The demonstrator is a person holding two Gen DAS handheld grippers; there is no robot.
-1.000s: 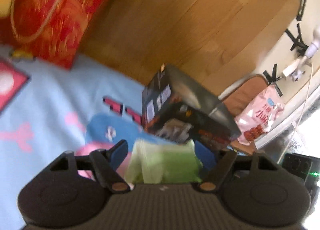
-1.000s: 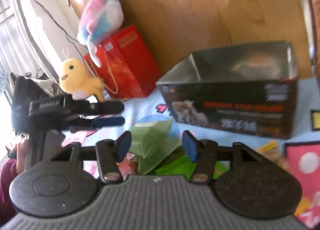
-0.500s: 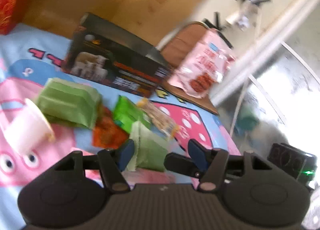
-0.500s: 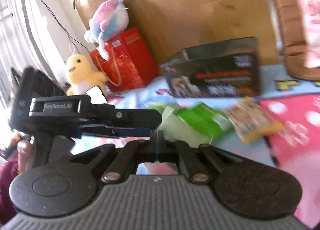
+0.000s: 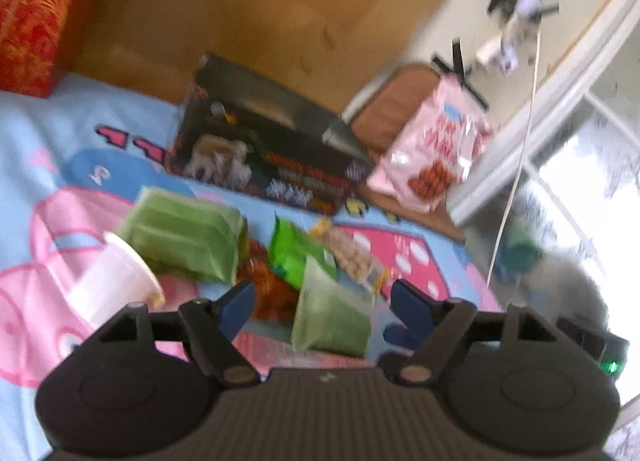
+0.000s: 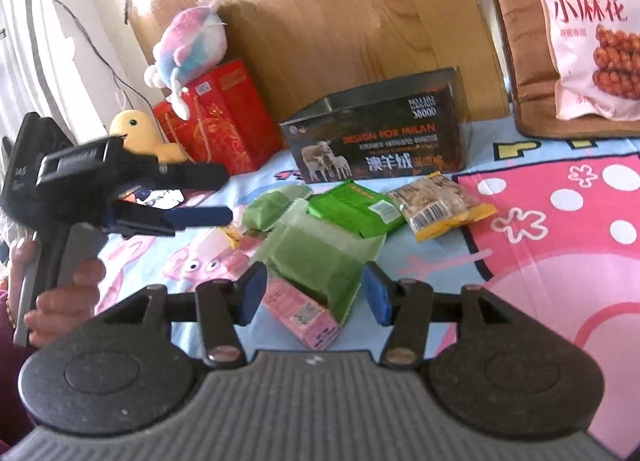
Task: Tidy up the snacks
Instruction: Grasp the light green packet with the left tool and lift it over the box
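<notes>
The right gripper [image 6: 314, 293] hangs with its jaws spread and empty just short of a pale green packet [image 6: 320, 257], which lies on the cartoon blanket [image 6: 560, 261] dead ahead, long axis slanting away to the left, propped on a pink carton [image 6: 302, 315]. The left gripper [image 5: 324, 301], also spread and empty, faces the same packet. Beyond stands the open dark box [image 6: 384, 137] before a wooden board [image 6: 360, 21].
</notes>
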